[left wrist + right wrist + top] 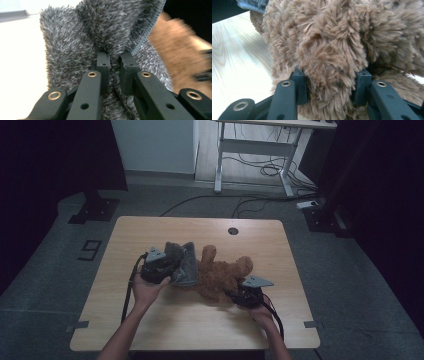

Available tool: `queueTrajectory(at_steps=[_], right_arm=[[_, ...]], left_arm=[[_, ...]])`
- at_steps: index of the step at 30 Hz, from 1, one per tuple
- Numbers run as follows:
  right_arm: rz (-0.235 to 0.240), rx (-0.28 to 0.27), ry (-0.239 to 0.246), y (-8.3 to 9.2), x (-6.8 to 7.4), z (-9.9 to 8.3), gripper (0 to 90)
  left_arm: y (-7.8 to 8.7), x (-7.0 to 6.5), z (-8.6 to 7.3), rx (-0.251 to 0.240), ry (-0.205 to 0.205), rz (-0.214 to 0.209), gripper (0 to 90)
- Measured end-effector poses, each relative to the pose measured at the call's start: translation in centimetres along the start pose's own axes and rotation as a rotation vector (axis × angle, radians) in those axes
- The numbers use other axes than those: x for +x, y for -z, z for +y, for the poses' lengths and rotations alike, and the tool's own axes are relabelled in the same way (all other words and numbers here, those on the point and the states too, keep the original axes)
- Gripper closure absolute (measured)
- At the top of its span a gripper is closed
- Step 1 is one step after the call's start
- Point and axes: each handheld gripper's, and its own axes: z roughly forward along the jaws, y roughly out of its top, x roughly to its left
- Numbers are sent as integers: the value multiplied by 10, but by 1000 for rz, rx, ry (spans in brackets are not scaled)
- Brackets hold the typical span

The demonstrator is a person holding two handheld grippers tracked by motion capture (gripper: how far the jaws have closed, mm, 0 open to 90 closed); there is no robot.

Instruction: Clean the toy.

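Left gripper (167,270) clenched on thin fold of grey cloth (82,40), right gripper (239,295) clamped on bear (222,272) mid-table: risk is cloth slipping or bear dragging left if left pulls.

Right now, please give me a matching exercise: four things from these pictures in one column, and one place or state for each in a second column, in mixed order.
Things:
1. left gripper
2. right gripper
3. grey cloth
4. table

Places or states:
A. light wood, with a round hole near its far edge
B. shut on a brown part of the teddy bear
C. fluffy, lies beside the teddy bear on its left
D. shut on a fold of grey fabric

Pairs: 1-D, 2-B, 3-C, 4-A
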Motion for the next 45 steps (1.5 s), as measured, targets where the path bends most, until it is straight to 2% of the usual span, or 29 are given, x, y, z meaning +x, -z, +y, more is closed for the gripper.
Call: queueTrajectory(at_steps=[3, 6, 9, 11, 13, 15, 17, 18, 19, 22, 26, 31, 32, 35, 38, 40, 43, 44, 45], right_arm=[[0, -3, -4, -1, 0, 0, 577], [-5, -1, 0, 0, 1, 0, 576], [-12, -2, 8, 0, 3, 0, 576], [-15, -2, 11, 0, 3, 0, 576], [-15, -9, 14, -1, 3, -1, 576], [-15, -7, 15, 0, 3, -1, 576], [-17, -3, 21, 0, 4, -1, 576], [-20, -1, 24, 0, 4, -1, 576], [-25, 0, 26, 0, 4, -1, 576], [-26, -3, 32, 0, 4, -1, 575], [-30, -4, 34, 0, 5, -1, 574], [-29, -9, 27, -1, 4, -1, 573], [-30, -7, 24, -1, 3, -1, 573], [-36, -16, 21, -1, 4, -1, 572], [-44, -19, 34, -3, 7, 0, 573], [-42, -16, 30, -3, 6, 0, 573], [-39, -19, 21, -3, 5, 0, 573], [-39, -19, 21, -3, 5, 0, 573], [-37, -21, 17, -3, 5, 0, 573]], left_arm=[[-11, -28, 19, -29, -47, -62, 797], [-32, -55, 38, -26, -78, -109, 796], [-63, -79, 53, 13, -103, -134, 796], [-87, -93, 59, 65, -108, -149, 795], [-111, -102, 60, 111, -76, -174, 795], [-132, -110, 58, 152, -66, -174, 795], [-147, -116, 53, 202, -115, -125, 794], [-151, -115, 50, 211, -123, -114, 794], [-153, -112, 48, 207, -108, -111, 794], [-146, -106, 47, 201, -97, -105, 794], [-126, -97, 45, 191, -139, -47, 793], [-98, -73, 36, 182, -159, 18, 793], [-93, -67, 33, 183, -157, 26, 793], [-77, -49, 24, 166, -122, -4, 793], [-65, -44, 20, 144, -136, 0, 793], [-57, -41, 21, 131, -141, 11, 794], [-43, -30, 24, 116, -122, 34, 795], [-40, -26, 24, 112, -119, 47, 795], [-34, -20, 25, 113, -121, 77, 796]])
